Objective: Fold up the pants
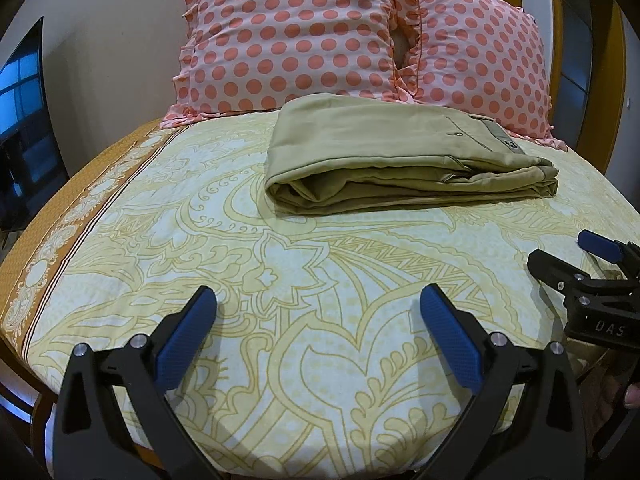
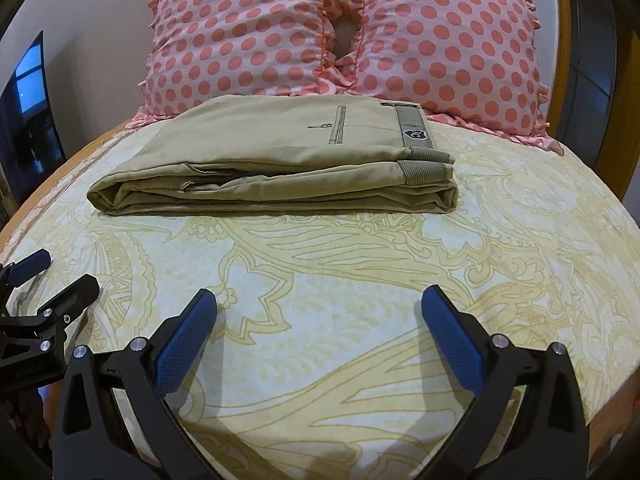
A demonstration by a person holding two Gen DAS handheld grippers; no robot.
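Khaki pants (image 1: 392, 156) lie folded into a thick rectangular stack on the bed, waistband and grey belt patch to the right; they also show in the right wrist view (image 2: 280, 160). My left gripper (image 1: 318, 300) is open and empty, held above the sheet well in front of the pants. My right gripper (image 2: 320, 300) is open and empty, also in front of the pants. The right gripper shows at the right edge of the left wrist view (image 1: 568, 254); the left gripper shows at the left edge of the right wrist view (image 2: 60, 274).
A yellow patterned bedsheet (image 1: 280, 280) covers the bed. Two pink polka-dot pillows (image 2: 248, 36) (image 2: 448, 44) lean against a wooden headboard (image 2: 560, 20) just behind the pants. A dark screen (image 1: 24, 120) hangs on the left wall.
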